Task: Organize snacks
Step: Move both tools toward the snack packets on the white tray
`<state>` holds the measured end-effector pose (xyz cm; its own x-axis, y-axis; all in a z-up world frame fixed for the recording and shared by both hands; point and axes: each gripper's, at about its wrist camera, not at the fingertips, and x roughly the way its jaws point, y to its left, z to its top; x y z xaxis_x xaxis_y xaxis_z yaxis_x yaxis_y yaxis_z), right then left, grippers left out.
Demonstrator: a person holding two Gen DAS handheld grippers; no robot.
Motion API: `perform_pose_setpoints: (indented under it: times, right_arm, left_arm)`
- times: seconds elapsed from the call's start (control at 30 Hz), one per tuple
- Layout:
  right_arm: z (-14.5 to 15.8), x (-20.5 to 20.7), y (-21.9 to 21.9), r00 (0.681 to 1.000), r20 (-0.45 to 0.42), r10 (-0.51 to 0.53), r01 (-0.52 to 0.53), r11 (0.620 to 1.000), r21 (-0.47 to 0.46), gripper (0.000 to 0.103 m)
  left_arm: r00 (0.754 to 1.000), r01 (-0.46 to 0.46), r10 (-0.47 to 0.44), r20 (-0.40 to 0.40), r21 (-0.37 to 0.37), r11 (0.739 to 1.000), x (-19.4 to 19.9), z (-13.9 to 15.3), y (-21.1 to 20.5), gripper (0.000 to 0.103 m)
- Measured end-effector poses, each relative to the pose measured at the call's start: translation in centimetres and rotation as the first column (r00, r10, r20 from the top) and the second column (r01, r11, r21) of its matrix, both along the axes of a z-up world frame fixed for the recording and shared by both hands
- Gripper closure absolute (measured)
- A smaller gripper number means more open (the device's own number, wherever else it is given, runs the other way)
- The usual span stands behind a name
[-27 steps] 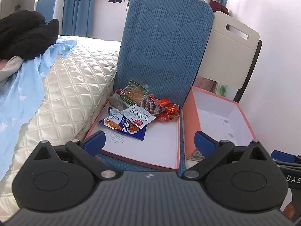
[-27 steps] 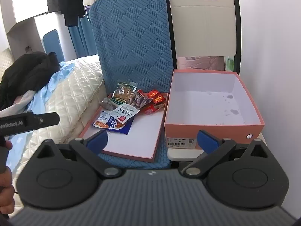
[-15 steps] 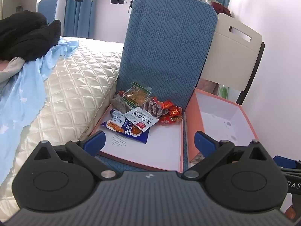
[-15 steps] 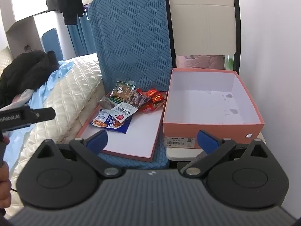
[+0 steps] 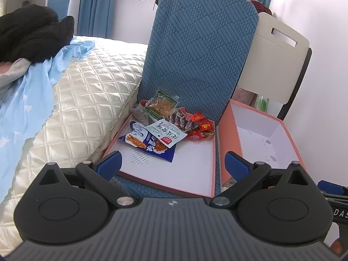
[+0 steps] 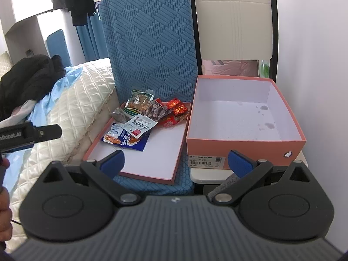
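A pile of snack packets [image 5: 165,124] lies at the far end of a shallow pink box lid [image 5: 191,174] on a blue padded chair; it also shows in the right wrist view [image 6: 143,117]. A blue packet [image 5: 150,145] and a white packet [image 5: 166,132] lie in front, red packets [image 5: 201,126] to the right. An open pink box [image 6: 243,117] with nothing in it stands right of the lid. My left gripper [image 5: 173,166] is open and empty, short of the lid's near edge. My right gripper [image 6: 176,162] is open and empty, in front of lid and box.
A blue padded chair back [image 5: 200,52] rises behind the lid. A white chair [image 6: 235,21] holds the box. A quilted cream bed [image 5: 76,100] with blue cloth and dark clothes lies to the left. A white wall [image 6: 315,43] is close on the right.
Both grippers have moved slightly toward the lid and the box. Both stay open. The snacks have not moved.
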<state>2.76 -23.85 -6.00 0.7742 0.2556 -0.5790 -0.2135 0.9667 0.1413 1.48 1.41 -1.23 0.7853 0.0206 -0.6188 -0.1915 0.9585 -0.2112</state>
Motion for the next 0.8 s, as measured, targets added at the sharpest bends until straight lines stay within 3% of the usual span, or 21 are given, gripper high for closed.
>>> perform_pose_setpoints:
  times: [0.8]
  right_arm:
    - [-0.59,0.69,0.04,1.000,-0.028,-0.001,0.001,1.000,0.013,0.000]
  left_arm:
    - [1.000,0.013,-0.013,-0.019,0.003,1.000,0.77,-0.66,0.38,0.001]
